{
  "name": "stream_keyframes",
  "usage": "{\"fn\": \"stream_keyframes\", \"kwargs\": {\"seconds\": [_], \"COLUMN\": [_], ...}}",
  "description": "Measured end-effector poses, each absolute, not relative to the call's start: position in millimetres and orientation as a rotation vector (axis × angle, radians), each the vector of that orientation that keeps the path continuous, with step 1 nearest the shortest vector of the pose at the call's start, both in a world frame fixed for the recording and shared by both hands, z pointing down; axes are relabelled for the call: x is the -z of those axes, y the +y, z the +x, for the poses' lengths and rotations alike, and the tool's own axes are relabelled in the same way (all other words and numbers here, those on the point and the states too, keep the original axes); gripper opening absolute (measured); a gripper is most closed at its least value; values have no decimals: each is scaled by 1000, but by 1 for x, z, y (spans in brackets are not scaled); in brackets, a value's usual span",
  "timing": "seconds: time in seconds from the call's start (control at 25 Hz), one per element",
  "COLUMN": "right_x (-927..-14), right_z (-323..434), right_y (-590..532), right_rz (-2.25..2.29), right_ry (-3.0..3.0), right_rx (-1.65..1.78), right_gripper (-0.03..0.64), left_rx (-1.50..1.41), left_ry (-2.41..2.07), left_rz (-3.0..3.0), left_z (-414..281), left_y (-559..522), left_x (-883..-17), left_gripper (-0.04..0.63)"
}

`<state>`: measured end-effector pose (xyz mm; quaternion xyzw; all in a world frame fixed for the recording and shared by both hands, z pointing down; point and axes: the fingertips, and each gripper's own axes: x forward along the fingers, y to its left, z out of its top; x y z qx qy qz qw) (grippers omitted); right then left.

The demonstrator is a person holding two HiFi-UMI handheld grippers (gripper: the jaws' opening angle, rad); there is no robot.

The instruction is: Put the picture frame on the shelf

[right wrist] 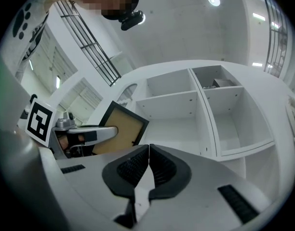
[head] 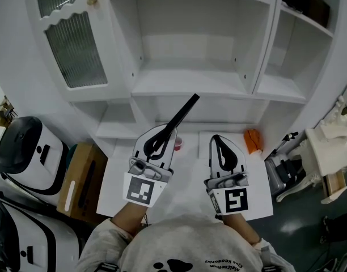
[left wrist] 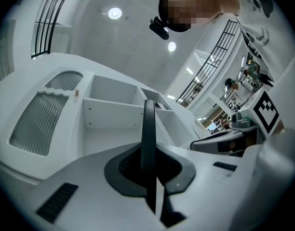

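Indoors, white shelf (head: 190, 84), left hand-held gripper (head: 165, 136) gripping picture frame (head: 183, 113), right hand-held gripper (head: 217, 139) clenched

Round ceiling lights (left wrist: 114, 13) shine above a brown, perhaps cardboard, box (head: 83, 180) on the floor (head: 301, 226).

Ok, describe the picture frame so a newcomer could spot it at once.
Start at the big white shelf unit. In front of it, the left hand-held gripper clamps the picture frame. Against all that white, it is a thin black-rimmed panel with a tan face.
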<state>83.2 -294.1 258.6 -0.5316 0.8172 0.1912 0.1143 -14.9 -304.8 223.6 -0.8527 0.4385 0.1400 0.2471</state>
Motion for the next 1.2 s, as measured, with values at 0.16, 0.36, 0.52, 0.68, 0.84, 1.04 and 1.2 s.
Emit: {"fn": "stream_keyframes", "kwargs": {"seconds": [0.16, 0.36, 0.52, 0.68, 0.84, 1.04, 1.2], "right_x": [-248, -236, -228, -221, -218, -217, -214], "right_z": [83, 80, 81, 84, 90, 95, 92], "right_y": [-309, -323, -333, -339, -347, -356, -359], "right_rz": [-1549, -1537, -1532, -1534, -1534, -1540, -1531], "right_ry": [2387, 2382, 2377, 2375, 2377, 2379, 2384], "right_rx": [-574, -598, -605, -624, -614, -608, -619], "right_gripper": [34, 34, 34, 34, 34, 34, 34], "left_rx": [-356, -328, -295, -86, -46, -30, 19], "left_ry": [1173, 1150, 1127, 1061, 1043, 1030, 1023], "left_rz": [-2303, -2277, -2259, -2142, -2085, -2066, -1998], "left_z": [-12, -8, -3, 3, 7, 11, 16], "left_y": [-316, -331, -344, -356, -368, -378, -378], "left_x": [-214, -204, -197, -193, -183, -171, -165], "left_gripper": [29, 29, 29, 29, 29, 29, 28]}}
